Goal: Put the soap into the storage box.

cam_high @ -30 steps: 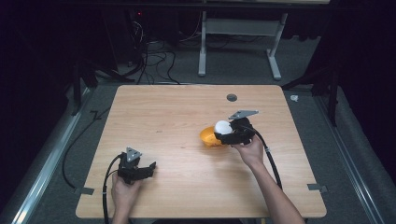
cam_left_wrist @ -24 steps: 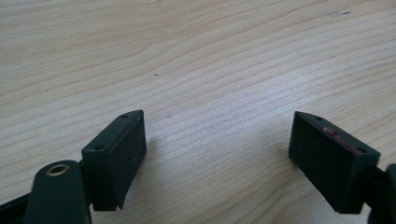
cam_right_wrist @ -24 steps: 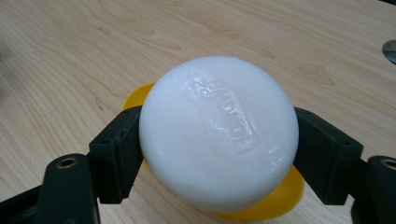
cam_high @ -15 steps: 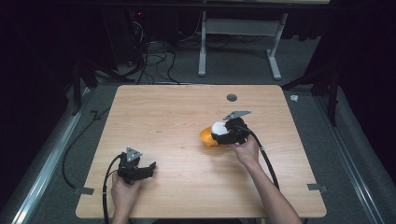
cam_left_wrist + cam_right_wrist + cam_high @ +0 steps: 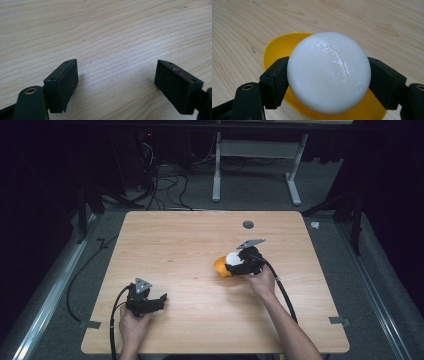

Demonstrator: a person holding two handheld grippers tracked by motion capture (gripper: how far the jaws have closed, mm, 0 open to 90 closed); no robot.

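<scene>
We take the light wooden rectangular table (image 5: 200,240) as our landmark. Toward its near left corner, in the high view, we see the left gripper (image 5: 159,300) held low over the wood by the person's left hand (image 5: 131,322), with its black cable trailing off the near edge. In the left gripper view its two black jaws stand wide apart with bare wood grain (image 5: 115,37) between them, gripping nothing.

Moving right, just past the table's middle, we find the shallow round yellow plastic dish (image 5: 220,266) resting on the tabletop. The right gripper (image 5: 231,260), held by the person's right hand (image 5: 261,281), reaches over this dish from its right. In the right gripper view its jaws (image 5: 328,75) are pressed against both sides of the smooth white oval bar of soap (image 5: 329,71), which bears raised lettering we cannot read. The soap is held above the dish (image 5: 279,47); we cannot tell whether it touches it.
</scene>
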